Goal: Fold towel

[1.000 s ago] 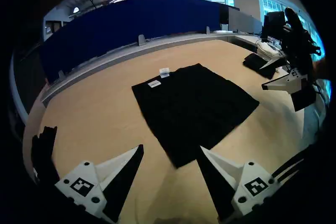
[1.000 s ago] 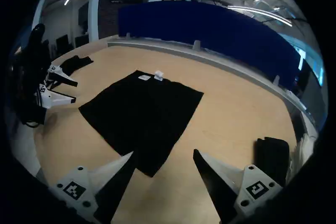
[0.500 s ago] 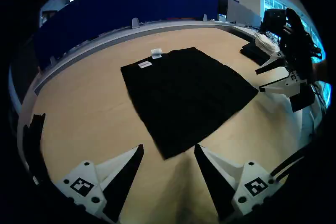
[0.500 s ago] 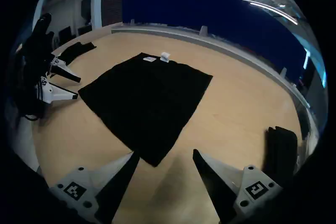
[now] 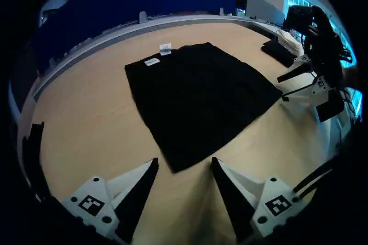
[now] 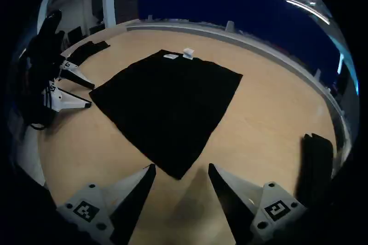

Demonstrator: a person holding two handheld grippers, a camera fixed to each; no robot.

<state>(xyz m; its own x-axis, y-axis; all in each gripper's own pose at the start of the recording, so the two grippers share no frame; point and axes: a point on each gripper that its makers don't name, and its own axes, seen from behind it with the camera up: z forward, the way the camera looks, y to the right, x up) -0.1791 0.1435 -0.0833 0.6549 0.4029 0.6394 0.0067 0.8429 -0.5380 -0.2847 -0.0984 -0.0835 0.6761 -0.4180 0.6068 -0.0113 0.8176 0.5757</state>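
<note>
Towel (image 5: 198, 93) flat on tabletop (image 5: 87, 111), diagonal, a corner pointing at left gripper (image 5: 183, 159), another at right gripper (image 6: 181, 165). Both wide open, empty.

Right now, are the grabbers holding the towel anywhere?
No, nothing is held. The left gripper and right gripper are both open, each pointing at a corner of the black towel, which lies flat on the table.

Even overhead light, with cool window (image 5: 292, 5) glow far right of the jaws, leaves the wooden table (image 5: 92, 107) bright, a soft shadow between the jaws, the black towel (image 5: 198, 93) featureless, and fisheye bending toward every edge.
</note>
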